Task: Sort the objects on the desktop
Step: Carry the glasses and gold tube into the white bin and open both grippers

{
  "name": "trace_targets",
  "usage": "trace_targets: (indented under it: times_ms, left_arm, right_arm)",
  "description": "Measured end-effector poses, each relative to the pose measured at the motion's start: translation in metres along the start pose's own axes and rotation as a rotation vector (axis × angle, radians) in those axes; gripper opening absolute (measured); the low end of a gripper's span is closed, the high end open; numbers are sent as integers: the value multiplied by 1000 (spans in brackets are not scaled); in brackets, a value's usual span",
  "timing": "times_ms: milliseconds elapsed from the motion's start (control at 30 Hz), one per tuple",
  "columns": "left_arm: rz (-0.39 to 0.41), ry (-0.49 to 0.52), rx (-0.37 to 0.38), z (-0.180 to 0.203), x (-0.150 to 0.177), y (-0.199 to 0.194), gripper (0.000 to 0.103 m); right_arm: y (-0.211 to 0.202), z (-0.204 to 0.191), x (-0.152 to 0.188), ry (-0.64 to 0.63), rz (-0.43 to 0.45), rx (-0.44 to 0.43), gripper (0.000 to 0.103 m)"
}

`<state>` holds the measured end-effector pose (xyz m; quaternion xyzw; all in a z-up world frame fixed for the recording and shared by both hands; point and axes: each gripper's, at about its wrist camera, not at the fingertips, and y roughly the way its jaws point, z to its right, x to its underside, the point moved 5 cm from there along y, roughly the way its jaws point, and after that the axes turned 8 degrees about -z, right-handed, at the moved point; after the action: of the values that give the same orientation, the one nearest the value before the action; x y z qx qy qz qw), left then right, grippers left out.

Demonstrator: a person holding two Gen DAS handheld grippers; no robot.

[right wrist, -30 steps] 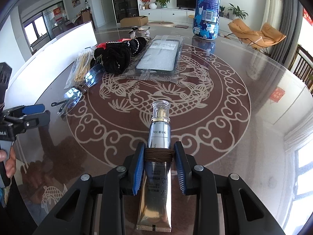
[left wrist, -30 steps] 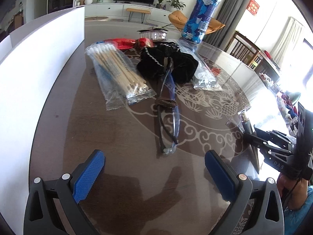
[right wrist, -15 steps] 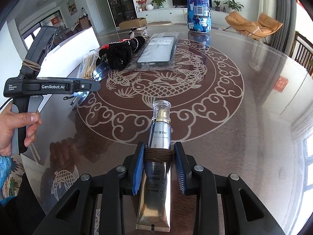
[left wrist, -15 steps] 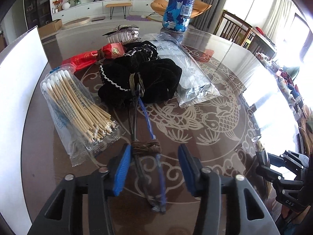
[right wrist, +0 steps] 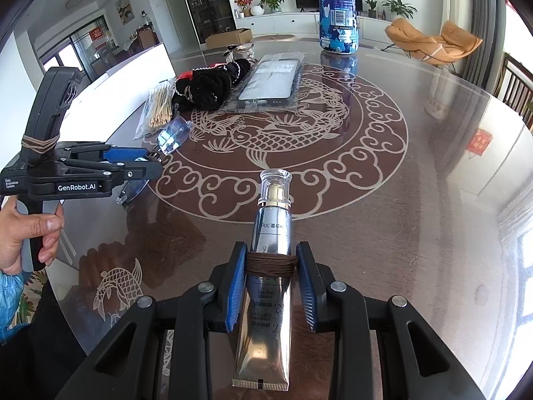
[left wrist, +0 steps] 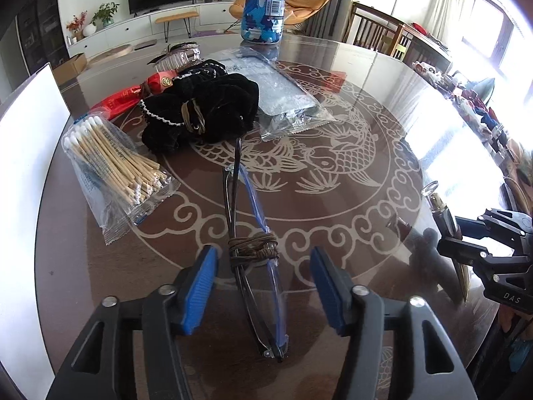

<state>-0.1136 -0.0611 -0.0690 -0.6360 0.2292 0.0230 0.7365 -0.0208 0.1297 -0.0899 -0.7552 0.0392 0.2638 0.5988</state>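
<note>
Folded blue-framed glasses (left wrist: 253,250), bound with brown cord, lie on the round table between the open fingers of my left gripper (left wrist: 263,270); the pads stand apart from the frame. They also show in the right wrist view (right wrist: 173,135). My right gripper (right wrist: 270,266) is shut on a silver cosmetic tube (right wrist: 269,250) with a clear cap, held just above the table at its right side. The tube tip shows in the left wrist view (left wrist: 439,206).
At the back of the table lie a bag of cotton swabs (left wrist: 113,163), a black scrunchie (left wrist: 203,110), a red packet (left wrist: 130,96), a phone case in plastic (left wrist: 279,96), a hair clip (left wrist: 176,56) and a blue camouflage bottle (left wrist: 263,3). A white board (left wrist: 23,166) stands at left.
My left gripper moved forward and down over the glasses, its fingers narrowing from wide open to either side of the cord wrap. The right gripper kept hold of the tube, nearly still.
</note>
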Motion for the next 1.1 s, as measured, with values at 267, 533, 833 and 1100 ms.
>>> trace_targets:
  times_ms: [267,533,833,1100]
  left_arm:
    - [61,-14,-59,0,-6,-5,26]
    - [221,-74,9,-3,13,-68,26]
    - [329,-205,12,-53,54,-141,27]
    - [353,-221,-3,-69,82,-158,27]
  right_arm:
    - [-16,3,2,12,23,-6,31]
    - [-35,-2,-6,43,45,-78,31]
    - [-40,-58,-44,-86,41,-89,29]
    - [1,-45,-37,-156,-217,-5,49]
